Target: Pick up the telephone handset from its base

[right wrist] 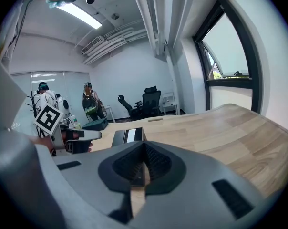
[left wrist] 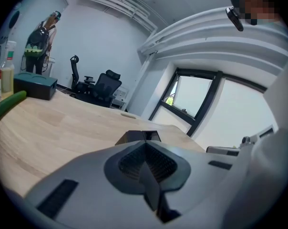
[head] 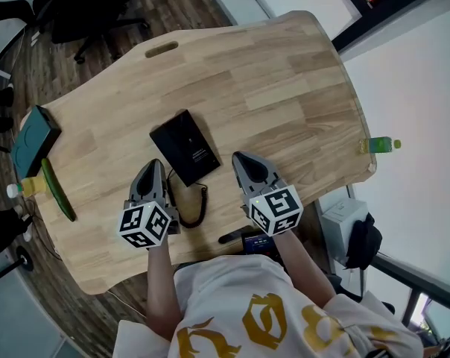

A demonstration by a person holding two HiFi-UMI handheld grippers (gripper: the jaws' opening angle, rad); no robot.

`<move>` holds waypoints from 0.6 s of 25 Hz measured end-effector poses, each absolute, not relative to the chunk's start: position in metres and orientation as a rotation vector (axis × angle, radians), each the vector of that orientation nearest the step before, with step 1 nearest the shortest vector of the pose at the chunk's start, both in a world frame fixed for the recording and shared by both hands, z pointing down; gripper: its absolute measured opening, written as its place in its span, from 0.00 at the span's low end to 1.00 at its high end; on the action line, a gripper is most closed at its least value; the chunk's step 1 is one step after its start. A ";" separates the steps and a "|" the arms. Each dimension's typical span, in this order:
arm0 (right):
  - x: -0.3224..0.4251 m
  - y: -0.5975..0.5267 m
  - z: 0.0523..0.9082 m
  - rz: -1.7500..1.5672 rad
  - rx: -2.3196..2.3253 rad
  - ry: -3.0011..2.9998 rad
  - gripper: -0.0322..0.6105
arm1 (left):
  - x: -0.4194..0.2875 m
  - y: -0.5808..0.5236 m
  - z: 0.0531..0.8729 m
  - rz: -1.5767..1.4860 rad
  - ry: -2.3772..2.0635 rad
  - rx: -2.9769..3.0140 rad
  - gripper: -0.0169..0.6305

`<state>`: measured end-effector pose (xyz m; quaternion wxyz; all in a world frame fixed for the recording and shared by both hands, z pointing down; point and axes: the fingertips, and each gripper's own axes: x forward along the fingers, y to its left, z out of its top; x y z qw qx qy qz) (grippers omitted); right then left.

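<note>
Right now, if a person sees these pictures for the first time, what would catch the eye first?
The black telephone lies flat in the middle of the pale wooden table, with its coiled cord running toward the near edge. The left gripper and the right gripper sit on either side of its near end, both with jaws together and empty.
</note>
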<state>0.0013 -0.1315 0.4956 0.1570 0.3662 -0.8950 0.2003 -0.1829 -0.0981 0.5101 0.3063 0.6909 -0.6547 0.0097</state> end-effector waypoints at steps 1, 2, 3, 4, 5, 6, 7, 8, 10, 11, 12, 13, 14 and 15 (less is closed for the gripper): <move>-0.001 -0.132 0.498 0.577 1.038 -2.559 0.06 | -0.183 -0.099 0.513 0.024 -1.727 1.821 0.04; -0.003 -0.133 0.500 0.580 1.029 -2.556 0.06 | -0.184 -0.099 0.516 0.023 -1.719 1.812 0.04; -0.005 -0.133 0.502 0.583 1.020 -2.554 0.06 | -0.184 -0.100 0.519 0.023 -1.712 1.804 0.04; -0.007 -0.134 0.503 0.587 1.011 -2.553 0.06 | -0.184 -0.100 0.522 0.022 -1.707 1.796 0.04; -0.009 -0.134 0.505 0.591 1.004 -2.551 0.06 | -0.185 -0.100 0.525 0.021 -1.706 1.790 0.04; -0.011 -0.135 0.507 0.596 0.999 -2.549 0.06 | -0.186 -0.101 0.527 0.022 -1.710 1.785 0.04; -0.012 -0.137 0.509 0.600 0.995 -2.546 0.06 | -0.187 -0.101 0.529 0.026 -1.716 1.782 0.04; -0.013 -0.138 0.511 0.602 0.991 -2.542 0.06 | -0.188 -0.102 0.531 0.029 -1.719 1.779 0.04; -0.015 -0.139 0.515 0.605 0.981 -2.533 0.06 | -0.186 -0.103 0.536 0.027 -1.705 1.775 0.04; -0.016 -0.139 0.517 0.608 0.975 -2.530 0.06 | -0.184 -0.103 0.538 0.022 -1.691 1.774 0.04; -0.017 -0.140 0.518 0.611 0.971 -2.527 0.06 | -0.182 -0.103 0.540 0.018 -1.674 1.775 0.04; -0.018 -0.141 0.519 0.613 0.967 -2.525 0.06 | -0.180 -0.104 0.542 0.016 -1.657 1.775 0.04; -0.019 -0.142 0.520 0.614 0.963 -2.522 0.06 | -0.178 -0.105 0.544 0.016 -1.643 1.775 0.04; -0.020 -0.143 0.522 0.614 0.959 -2.518 0.06 | -0.177 -0.106 0.547 0.021 -1.634 1.773 0.04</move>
